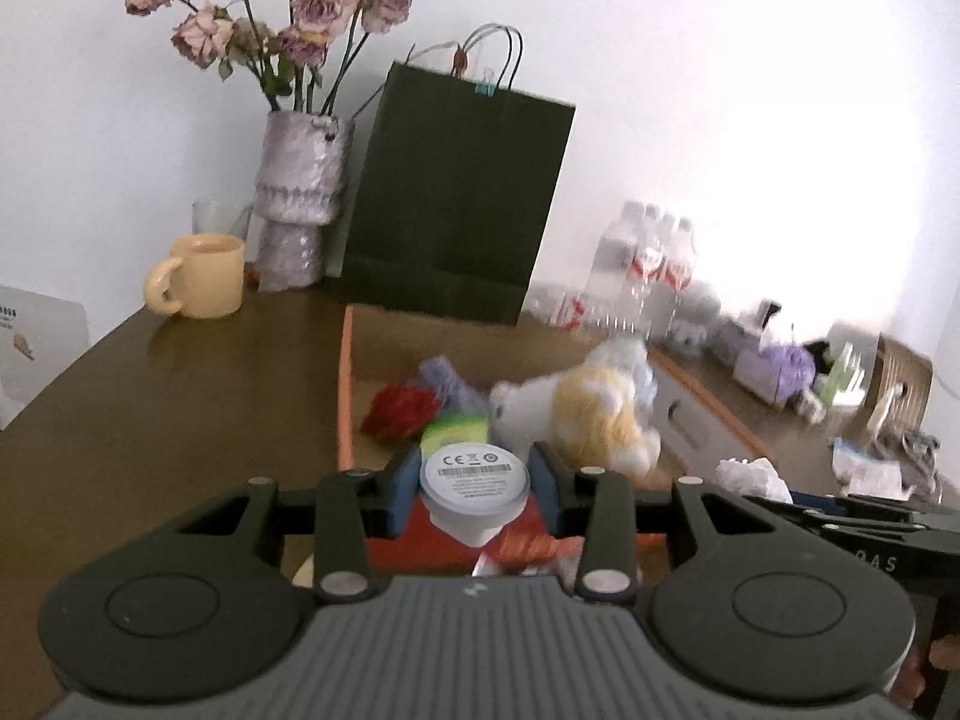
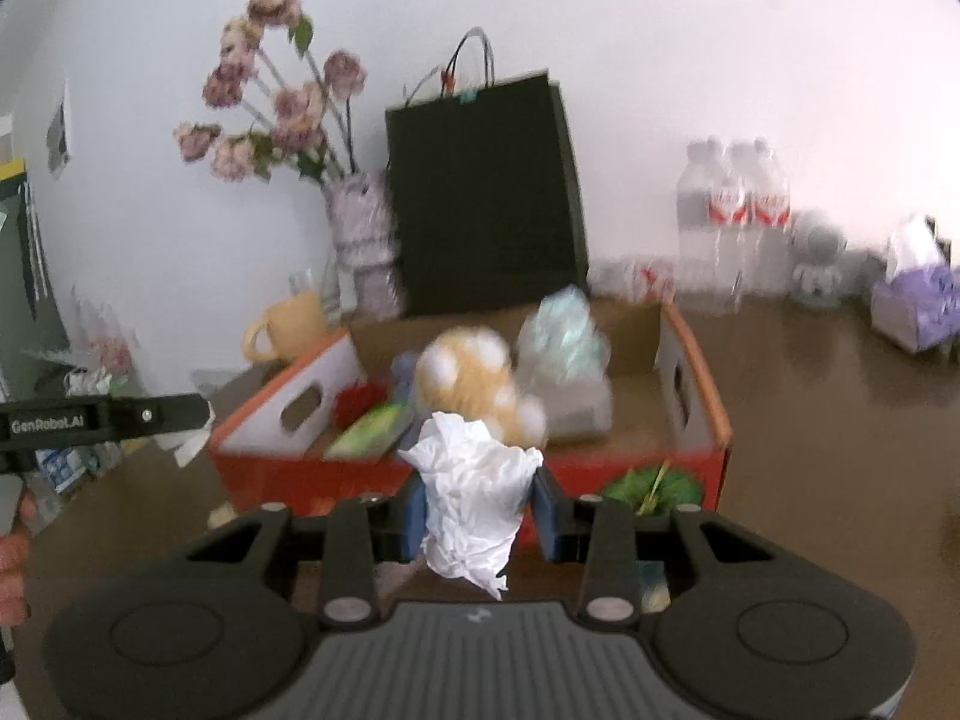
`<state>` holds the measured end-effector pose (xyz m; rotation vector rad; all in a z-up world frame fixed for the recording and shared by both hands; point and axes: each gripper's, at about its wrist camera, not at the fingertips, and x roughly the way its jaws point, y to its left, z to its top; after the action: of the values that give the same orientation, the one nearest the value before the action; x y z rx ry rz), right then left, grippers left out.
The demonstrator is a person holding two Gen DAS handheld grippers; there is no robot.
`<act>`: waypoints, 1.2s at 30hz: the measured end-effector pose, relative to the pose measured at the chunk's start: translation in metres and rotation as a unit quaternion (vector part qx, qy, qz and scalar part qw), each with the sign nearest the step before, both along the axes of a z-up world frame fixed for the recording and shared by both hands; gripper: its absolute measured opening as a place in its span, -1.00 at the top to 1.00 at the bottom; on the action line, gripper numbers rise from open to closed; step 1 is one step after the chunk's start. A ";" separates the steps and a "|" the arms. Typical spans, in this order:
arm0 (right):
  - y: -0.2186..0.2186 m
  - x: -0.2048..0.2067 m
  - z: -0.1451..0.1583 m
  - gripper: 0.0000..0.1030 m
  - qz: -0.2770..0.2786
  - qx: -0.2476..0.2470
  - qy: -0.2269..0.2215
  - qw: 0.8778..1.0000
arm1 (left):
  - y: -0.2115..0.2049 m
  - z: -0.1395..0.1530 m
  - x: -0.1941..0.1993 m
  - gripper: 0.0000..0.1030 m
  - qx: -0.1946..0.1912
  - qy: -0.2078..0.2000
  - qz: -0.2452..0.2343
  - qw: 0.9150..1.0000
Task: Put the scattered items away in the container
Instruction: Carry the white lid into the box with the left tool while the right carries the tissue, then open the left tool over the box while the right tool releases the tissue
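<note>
Brown worktop (image 1: 180, 420) carrying orange cardboard box (image 2: 468, 474) near middle. Yellow mug (image 1: 201, 276), wrapped vase (image 1: 300, 204) and dark green paper bag (image 1: 462, 204) standing along back edge by wall. Water bottles (image 2: 732, 222) and purple tissue box (image 2: 912, 306) sitting further right.

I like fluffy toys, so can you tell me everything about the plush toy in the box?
The plush toy is fluffy, white with yellow-orange patches; the right wrist view shows round white blobs on it. It looks soft and furry. It lies inside the orange box, with a red fuzzy thing and a green item on one side and a pale plastic packet on the other. Blur hides its face and shape. Neither gripper touches it.
</note>
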<state>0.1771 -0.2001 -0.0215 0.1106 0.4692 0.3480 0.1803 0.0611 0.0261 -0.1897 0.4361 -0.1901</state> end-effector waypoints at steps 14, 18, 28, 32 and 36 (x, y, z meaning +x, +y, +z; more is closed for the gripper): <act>-0.006 0.107 -0.009 0.33 -0.039 -0.039 0.022 0.998 | -0.042 -0.021 0.088 0.22 0.033 0.007 0.057 0.998; -0.005 0.112 -0.023 0.33 -0.035 -0.052 0.041 0.997 | -0.048 -0.039 0.097 0.22 0.054 0.018 0.075 0.996; -0.002 0.114 -0.035 0.27 -0.026 -0.052 0.062 0.996 | -0.053 -0.058 0.099 0.20 0.059 0.039 0.056 0.996; -0.002 0.115 -0.035 0.18 -0.019 -0.046 0.064 0.997 | -0.052 -0.057 0.097 -0.09 0.048 0.036 0.051 0.997; -0.004 0.110 -0.032 -0.06 -0.009 -0.029 0.061 0.998 | -0.053 -0.055 0.092 -0.26 0.053 0.021 0.051 0.997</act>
<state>0.2875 -0.2043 -0.0534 0.0800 0.5981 0.3100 0.2718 0.0081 -0.0284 -0.1127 0.4768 -0.0626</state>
